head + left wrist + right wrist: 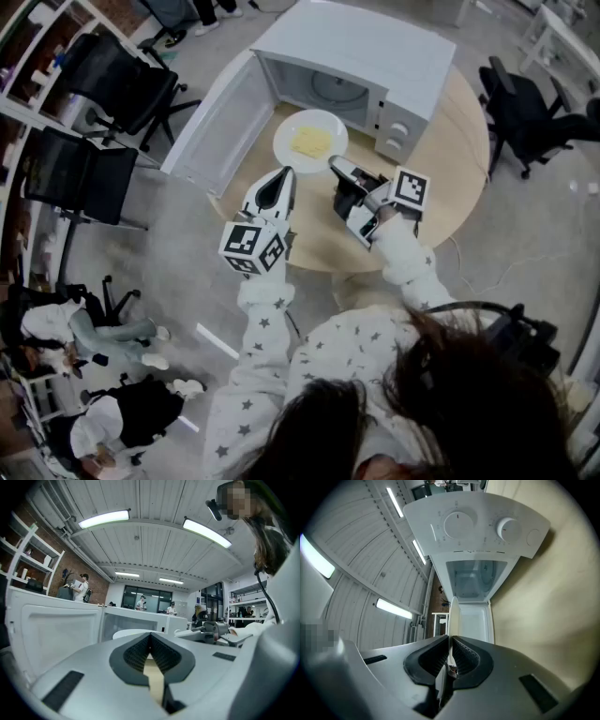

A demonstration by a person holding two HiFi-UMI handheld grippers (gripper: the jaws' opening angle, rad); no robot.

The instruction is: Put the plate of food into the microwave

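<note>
A white plate with a yellow slab of food lies on the round wooden table, right in front of the open white microwave. My right gripper is shut on the plate's near rim. In the right gripper view the plate shows edge-on between the pads, with the microwave beyond it. My left gripper is shut and empty, its tip just short of the plate's left side. In the left gripper view the plate lies ahead of the shut left gripper.
The microwave door swings out to the left, past the table's edge. Black office chairs stand at the left and the right. People sit on the floor at the lower left.
</note>
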